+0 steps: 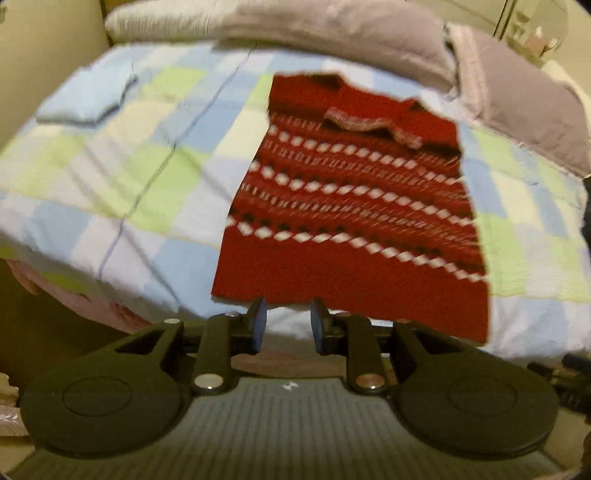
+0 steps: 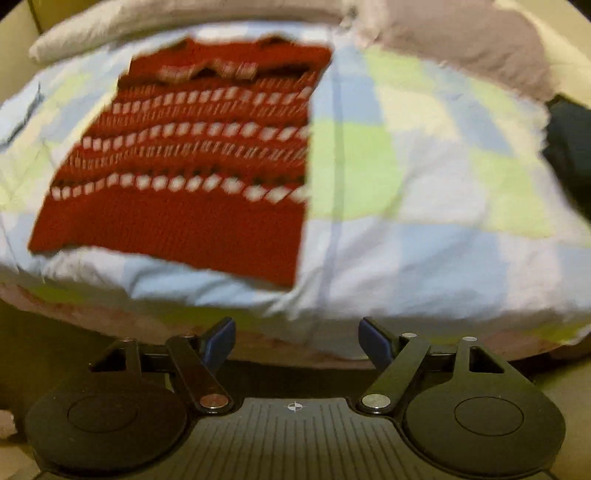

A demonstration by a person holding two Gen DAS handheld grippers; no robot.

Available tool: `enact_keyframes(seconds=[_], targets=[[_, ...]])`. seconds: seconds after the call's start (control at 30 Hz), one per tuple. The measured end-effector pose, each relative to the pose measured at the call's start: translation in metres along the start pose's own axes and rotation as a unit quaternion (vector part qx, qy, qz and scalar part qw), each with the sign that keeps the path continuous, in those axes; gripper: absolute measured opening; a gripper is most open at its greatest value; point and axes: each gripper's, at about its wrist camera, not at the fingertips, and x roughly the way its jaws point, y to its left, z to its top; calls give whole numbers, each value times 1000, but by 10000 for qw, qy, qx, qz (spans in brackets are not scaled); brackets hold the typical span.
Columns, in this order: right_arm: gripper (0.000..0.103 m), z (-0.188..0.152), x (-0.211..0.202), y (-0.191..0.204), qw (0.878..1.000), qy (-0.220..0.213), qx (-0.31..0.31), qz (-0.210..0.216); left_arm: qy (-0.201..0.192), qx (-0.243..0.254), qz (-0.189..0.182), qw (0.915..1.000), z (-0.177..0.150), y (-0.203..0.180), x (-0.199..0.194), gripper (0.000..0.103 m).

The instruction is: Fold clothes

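Note:
A red knitted sweater (image 1: 351,206) with white diamond bands lies flat on the checked quilt (image 1: 147,166), its sleeves folded in across the chest and its hem toward me. My left gripper (image 1: 288,325) hangs over the bed's front edge just before the hem; its blue pads stand a little apart with nothing between them. In the right wrist view the sweater (image 2: 192,155) lies to the upper left. My right gripper (image 2: 297,343) is wide open and empty, in front of the quilt (image 2: 424,221) and to the right of the sweater. Both views are blurred.
A folded light-blue garment (image 1: 88,96) lies at the far left of the bed. Grey pillows (image 1: 332,33) line the far side. A dark object (image 2: 569,147) sits at the bed's right edge. A pink layer (image 2: 110,317) shows under the quilt's front edge.

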Motion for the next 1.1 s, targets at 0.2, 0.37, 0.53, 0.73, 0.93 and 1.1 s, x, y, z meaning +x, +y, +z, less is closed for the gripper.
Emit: enact_keyframes(seconds=[0.2,0.37,0.53,0.73,0.93,1.1], targets=[[77,26,-96,-20,9954,-865,60,404,-565,-95,-12,9984,5,-27,-90,35],[77,36,-147,-17,9907,-1024,-42,899,-850,-131,59,9963,0,-38,-135,45],[77,25,-167,-7,9896,-883,-178,1122,-877,-133,116,9960,-12,-43,-157,49],[77,11,-173,-9,9910,-735,-130,1111,-799,8,188,9966,-30,-50,-170,51],[77,-5,-173,-14,9933,-573,-76,1005,-611,200,239,9976,-44,-56,-175,52],[77,-12,-176,-14,9942,-465,-72,964,-519,292,216,9980,-50,-58,-175,52]])
